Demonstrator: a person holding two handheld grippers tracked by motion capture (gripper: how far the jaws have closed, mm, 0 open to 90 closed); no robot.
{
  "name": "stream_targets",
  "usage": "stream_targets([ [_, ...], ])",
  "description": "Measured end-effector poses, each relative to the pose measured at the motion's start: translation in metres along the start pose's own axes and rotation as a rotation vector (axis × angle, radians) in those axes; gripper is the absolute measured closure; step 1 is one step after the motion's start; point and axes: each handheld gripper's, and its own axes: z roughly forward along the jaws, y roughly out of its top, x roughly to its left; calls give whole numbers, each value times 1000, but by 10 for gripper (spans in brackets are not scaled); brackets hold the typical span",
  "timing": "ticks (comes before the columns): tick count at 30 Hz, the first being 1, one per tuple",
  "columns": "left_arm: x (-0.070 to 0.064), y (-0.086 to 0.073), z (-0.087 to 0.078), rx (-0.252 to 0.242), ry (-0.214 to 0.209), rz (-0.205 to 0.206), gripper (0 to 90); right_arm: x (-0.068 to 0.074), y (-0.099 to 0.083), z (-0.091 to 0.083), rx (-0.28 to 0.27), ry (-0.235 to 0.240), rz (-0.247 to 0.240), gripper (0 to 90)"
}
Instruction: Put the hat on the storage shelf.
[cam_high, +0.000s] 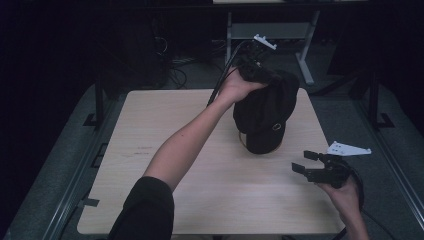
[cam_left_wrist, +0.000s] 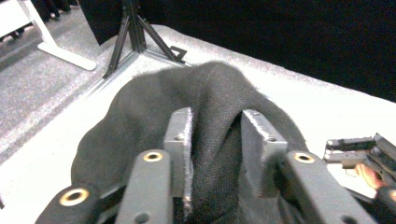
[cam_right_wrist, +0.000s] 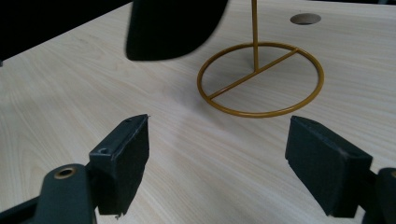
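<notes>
Firstly, left gripper (cam_left_wrist: 215, 140): two grey metal pads with scuffed edges, pinching a raised fold of black cloth between them; in the high view this gripper (cam_high: 255, 62) sits above the far edge of the table (cam_high: 165, 125), mostly covered by the person's left hand (cam_high: 235, 87), so its jaws are hard to make out there. Black cap (cam_high: 265, 112): soft woven fabric, matte, slightly fuzzy, domed crown; a small metal buckle shows on its lower back; held up off the surface toward the far right part of the table, its lower rim hanging over a stand. No brand, label or lettering is readable on it. In the right gripper view just the cap's dark lower edge (cam_right_wrist: 173, 28) enters from the top, the rest cut off. Gold wire stand (cam_right_wrist: 259, 77): thin metal, circular ring base with one crossbar and a slim upright rod whose top is cut off; it rests on the table, and in the high view it is almost wholly hidden under the cap. Right gripper (cam_right_wrist: 217, 158): black rectangular pads spread wide apart, holding nothing, low over the table near its right edge, pointing toward the stand; in the high view (cam_high: 311, 166) a grey three-cornered plate sits on top. Table: pale wood-grain laminate, rounded corners, a round cable hole (cam_right_wrist: 305, 18) beyond the stand.
</notes>
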Motion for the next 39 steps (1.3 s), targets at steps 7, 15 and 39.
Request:
stream_targets([
  [7, -2, 2, -7, -35, -16, -9, 468, -2, -2, -2, -10, -5, 14, 214],
  [15, -7, -1, -15, -33, -8, 1, 406, 0, -2, -1, -2, -10, 3, 213],
  [39, -9, -37, -65, -63, 23, -30, 341, 6, -2, 3, 13, -28, -14, 207],
])
